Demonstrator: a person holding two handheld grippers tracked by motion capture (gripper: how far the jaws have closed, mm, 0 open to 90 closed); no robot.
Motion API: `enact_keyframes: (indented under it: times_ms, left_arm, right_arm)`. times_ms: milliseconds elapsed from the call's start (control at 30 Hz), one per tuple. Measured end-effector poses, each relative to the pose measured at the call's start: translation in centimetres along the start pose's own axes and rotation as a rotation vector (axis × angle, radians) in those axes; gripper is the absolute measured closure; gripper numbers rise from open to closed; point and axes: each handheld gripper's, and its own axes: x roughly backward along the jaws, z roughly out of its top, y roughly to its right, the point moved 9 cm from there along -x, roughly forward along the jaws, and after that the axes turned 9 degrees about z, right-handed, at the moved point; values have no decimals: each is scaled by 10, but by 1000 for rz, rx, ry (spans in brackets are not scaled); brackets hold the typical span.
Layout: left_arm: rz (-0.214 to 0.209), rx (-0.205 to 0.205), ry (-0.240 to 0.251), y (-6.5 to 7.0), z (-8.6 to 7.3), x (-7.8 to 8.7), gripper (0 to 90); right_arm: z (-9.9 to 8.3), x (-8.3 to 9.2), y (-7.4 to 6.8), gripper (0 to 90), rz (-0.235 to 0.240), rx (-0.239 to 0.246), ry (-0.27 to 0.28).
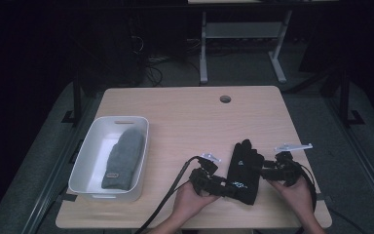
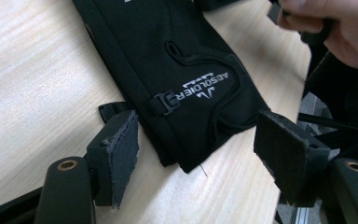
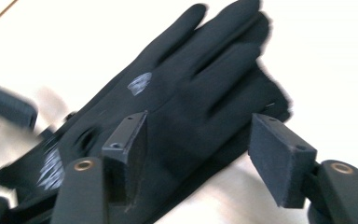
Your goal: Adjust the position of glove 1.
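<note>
A black fabric glove [image 1: 244, 171] lies flat near the front edge of the light wooden table [image 1: 195, 117], right of centre, its long axis running front to back, fingers pointing to the far edge. The left gripper [image 1: 220, 187] straddles its cuff with jaws spread, not pressing it; the right gripper [image 1: 264, 169] is spread beside its finger end. Bare tabletop stretches behind, and a white plastic bin [image 1: 90, 151] holding a grey knitted mitten [image 1: 122, 158] stands at the left edge.

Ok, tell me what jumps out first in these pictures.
A black glove lies flat near the table's front edge, between the left claw and the right claw, both open at its sides. At the left sits a white bin holding a grey mitten.
</note>
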Motion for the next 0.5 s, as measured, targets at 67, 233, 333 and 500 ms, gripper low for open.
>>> enact_keyframes:
  times_ms: [67, 233, 333, 500]
  left_arm:
    - [0, 6, -8, -1, 0, -3, 311]
    - [-2, 29, -31, -3, 0, -14, 313]
    - [9, 28, -30, -5, 2, -16, 359]
    - [25, 6, -32, -5, 4, -19, 451]
  right_arm:
    - [2, -1, 5, 348, -5, -13, 13]
    - [8, -10, 20, 333, -26, -66, 7]
    - [11, -16, 27, 333, -38, -93, -2]
    - [12, -19, 28, 397, -48, -76, -9]
